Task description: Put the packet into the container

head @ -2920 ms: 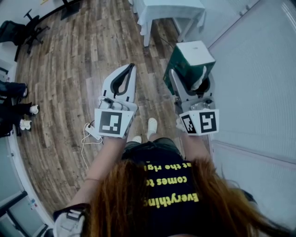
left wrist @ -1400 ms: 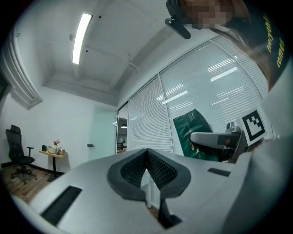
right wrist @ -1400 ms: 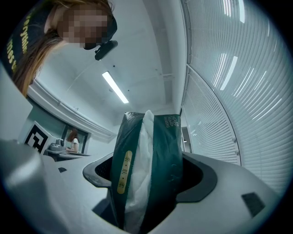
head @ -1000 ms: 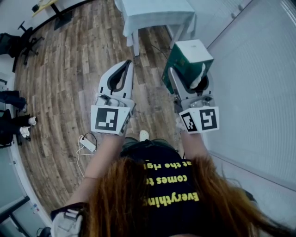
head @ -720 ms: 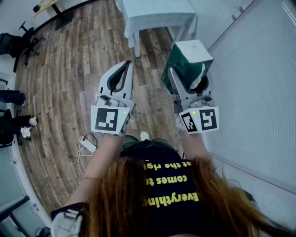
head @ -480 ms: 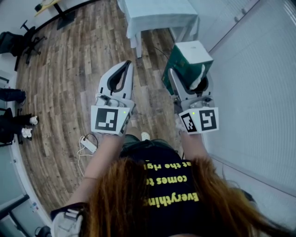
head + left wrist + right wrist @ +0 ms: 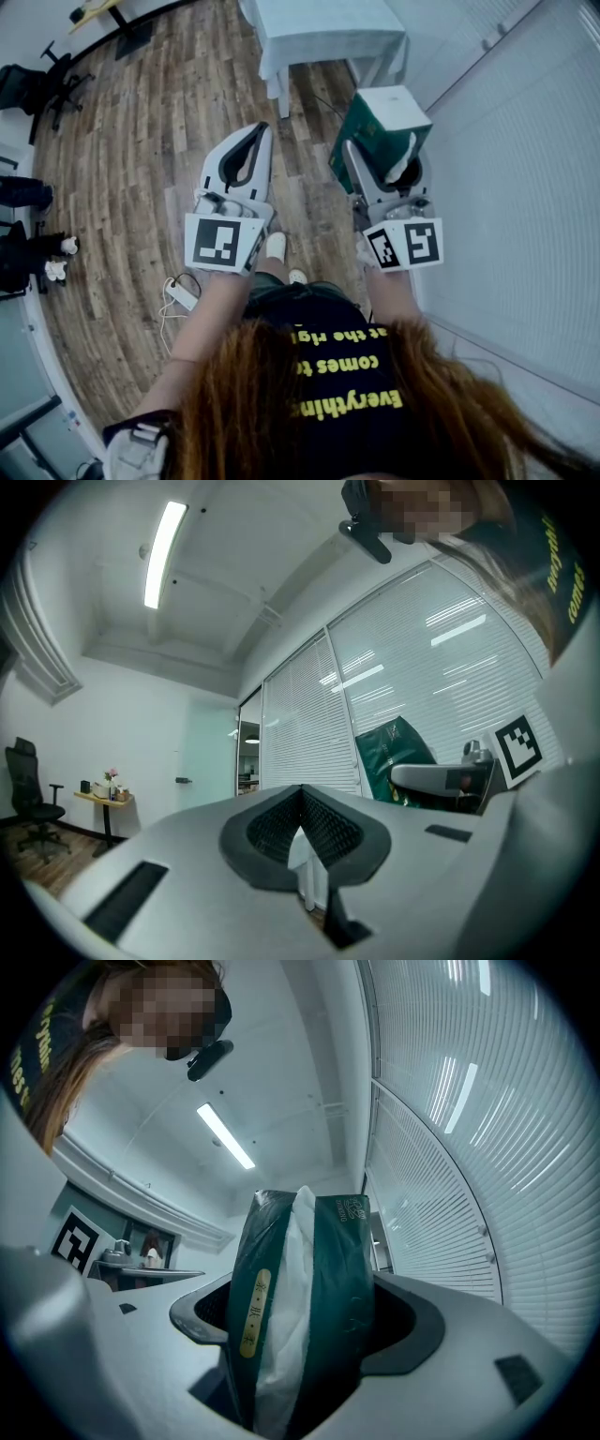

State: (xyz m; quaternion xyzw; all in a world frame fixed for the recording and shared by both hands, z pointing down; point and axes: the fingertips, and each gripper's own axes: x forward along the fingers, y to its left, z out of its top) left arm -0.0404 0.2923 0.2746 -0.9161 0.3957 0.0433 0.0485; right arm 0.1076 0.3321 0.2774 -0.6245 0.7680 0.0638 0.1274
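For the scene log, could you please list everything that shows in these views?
packet: one, dark green and white, gripped in the right claw
table: one, white cloth, ahead on the floor
floor: brown wood planks, below
power strip: one, white with cable, on the floor at left
office chair: one, black, far left
blinds: white, along the right side
container: none that I can make out
left claw: one, white, shut, empty
right claw: one, white, shut on the packet
shoe: one showing, white, below the left claw
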